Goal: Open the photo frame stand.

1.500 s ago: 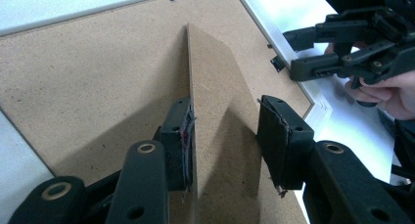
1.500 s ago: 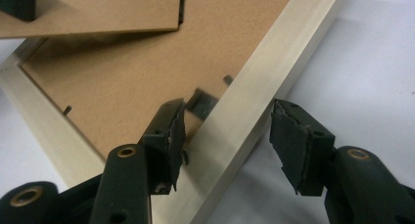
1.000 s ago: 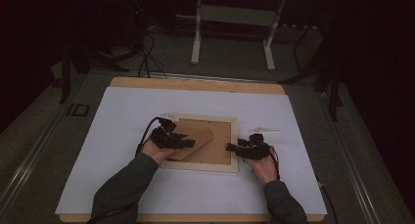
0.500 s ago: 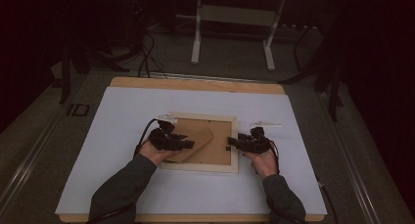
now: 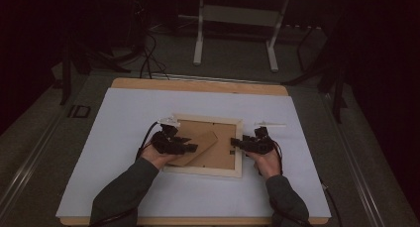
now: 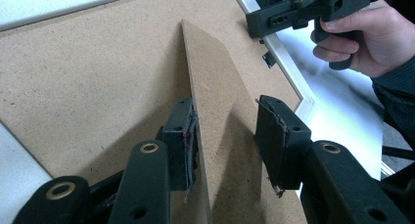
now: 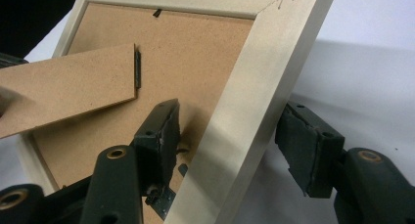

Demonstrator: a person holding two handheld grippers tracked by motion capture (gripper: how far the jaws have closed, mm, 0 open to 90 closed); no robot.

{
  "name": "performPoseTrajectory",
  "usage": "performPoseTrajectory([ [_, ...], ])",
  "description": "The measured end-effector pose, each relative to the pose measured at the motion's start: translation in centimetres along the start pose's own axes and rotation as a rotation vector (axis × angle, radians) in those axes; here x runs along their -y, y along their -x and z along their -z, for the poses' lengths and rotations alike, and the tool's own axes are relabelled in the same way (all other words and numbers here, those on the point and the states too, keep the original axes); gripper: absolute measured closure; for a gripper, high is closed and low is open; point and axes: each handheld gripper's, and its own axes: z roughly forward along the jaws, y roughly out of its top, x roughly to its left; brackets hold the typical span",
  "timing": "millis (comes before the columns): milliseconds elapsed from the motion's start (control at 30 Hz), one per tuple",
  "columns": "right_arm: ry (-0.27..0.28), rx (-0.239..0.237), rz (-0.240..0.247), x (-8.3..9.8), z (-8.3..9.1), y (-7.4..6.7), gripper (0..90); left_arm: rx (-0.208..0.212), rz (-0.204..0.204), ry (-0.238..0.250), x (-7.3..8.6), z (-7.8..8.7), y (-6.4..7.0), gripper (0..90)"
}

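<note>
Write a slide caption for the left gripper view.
Left gripper straddles the frame's fibreboard stand, one pad touching it, the other clear; the right gripper waits at the frame's rim.

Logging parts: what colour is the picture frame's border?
Pale cream-white on the picture frame's border, clearest in the right gripper view.

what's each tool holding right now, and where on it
Neither hold is certain. The left tool straddles the frame's fold-out stand; one pad touches, the other stands off. The right tool straddles the picture frame's side rail, gaps showing.
</note>
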Motion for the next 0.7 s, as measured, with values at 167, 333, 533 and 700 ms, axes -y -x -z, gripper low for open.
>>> performPoseTrajectory([
  [167,0.011,-0.013,-0.021,-0.14,0.07,0.09,43.1,0.002,-0.010,0.002,-0.03,0.14,0.14,61.5],
  [333,0.029,-0.023,-0.063,-0.31,0.31,0.18,47.4,0.012,-0.019,0.001,-0.01,0.41,0.14,62.9],
  [533,0.055,0.004,-0.068,-0.59,0.77,0.00,52.4,0.007,-0.030,-0.003,0.07,0.54,0.14,63.3],
  [700,0.069,0.003,-0.072,-0.75,0.92,-0.13,53.9,-0.003,-0.045,0.001,-0.16,0.73,0.36,63.6],
])
